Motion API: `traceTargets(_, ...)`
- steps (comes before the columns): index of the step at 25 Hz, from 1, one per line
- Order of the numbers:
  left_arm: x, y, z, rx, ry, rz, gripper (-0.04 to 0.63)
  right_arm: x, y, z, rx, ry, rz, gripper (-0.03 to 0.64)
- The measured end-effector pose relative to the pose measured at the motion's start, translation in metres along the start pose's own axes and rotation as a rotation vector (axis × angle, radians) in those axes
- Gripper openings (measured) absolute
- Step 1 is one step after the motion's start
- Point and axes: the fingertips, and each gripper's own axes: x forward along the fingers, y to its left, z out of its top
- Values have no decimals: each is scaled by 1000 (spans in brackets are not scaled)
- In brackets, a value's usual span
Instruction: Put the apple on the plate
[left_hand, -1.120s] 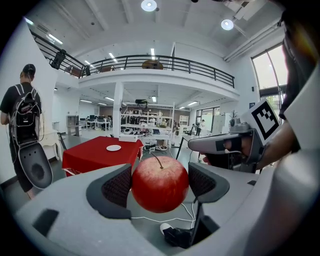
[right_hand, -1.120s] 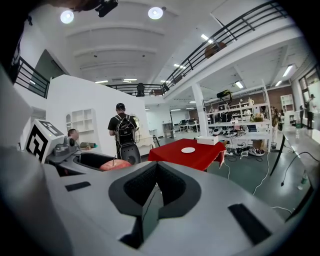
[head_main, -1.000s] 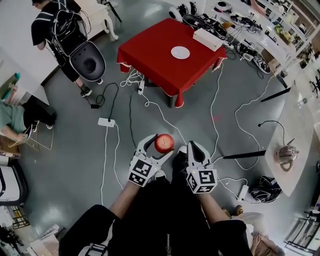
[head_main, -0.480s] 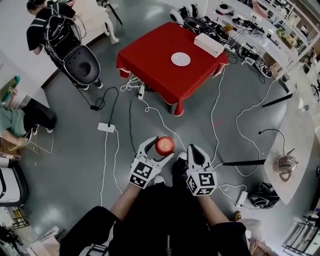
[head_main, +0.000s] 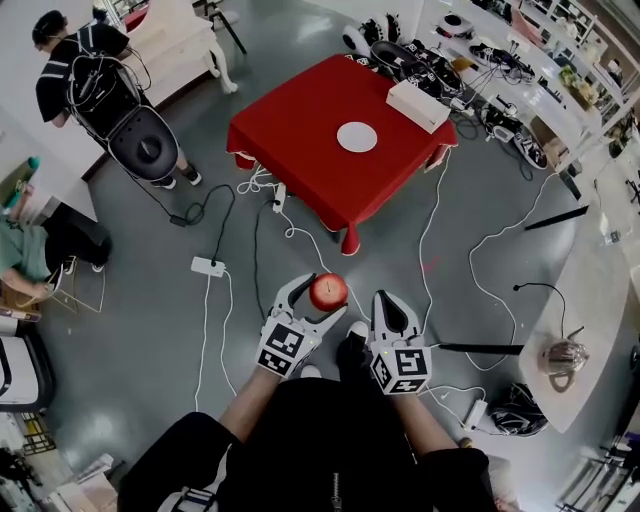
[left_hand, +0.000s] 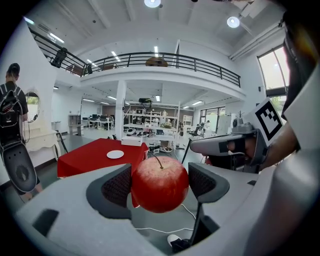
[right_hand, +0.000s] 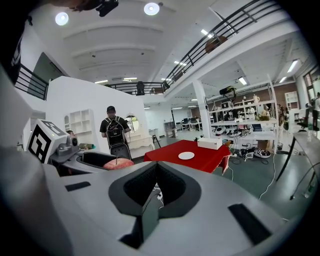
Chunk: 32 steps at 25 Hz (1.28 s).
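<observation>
Red apple (head_main: 328, 291), stem uppermost, clamped at its two sides between the ribbed pads of the left tool (head_main: 316, 292) and carried in the air above the grey floor, in front of the person's body. In the left gripper view the apple (left_hand: 160, 183) fills the gap between the jaws, which touch it on both flanks. The right tool (head_main: 388, 303) is held just beside it, jaws brought together on nothing, as the right gripper view (right_hand: 156, 186) shows. The white plate (head_main: 357, 137) lies bare near the middle of the red-clothed bench (head_main: 290, 130), straight ahead and a little to the right of the apple, and well apart from it. Open floor crossed by white cables lies between. A white box (head_main: 418, 105) stands on the bench's far right corner, clear of the plate. Judged from this layout, the task is in its carrying stage. The coming move is a forward approach to the bench's near edge, and the left tool, already loaded, is the one to make the placement.
</observation>
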Motion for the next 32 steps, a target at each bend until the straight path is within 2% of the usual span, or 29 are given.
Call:
traceTargets(11, 63, 16, 34, 10, 8, 46, 360, 40, -67, 29, -9, -6, 28, 11)
traceTargets(22, 102, 24, 51, 5, 37, 54, 360, 60, -108, 44, -6, -4, 35, 11)
traceTargets(32, 131, 29, 57, 12, 19, 89, 360, 73, -137, 42, 2, 3, 55, 11)
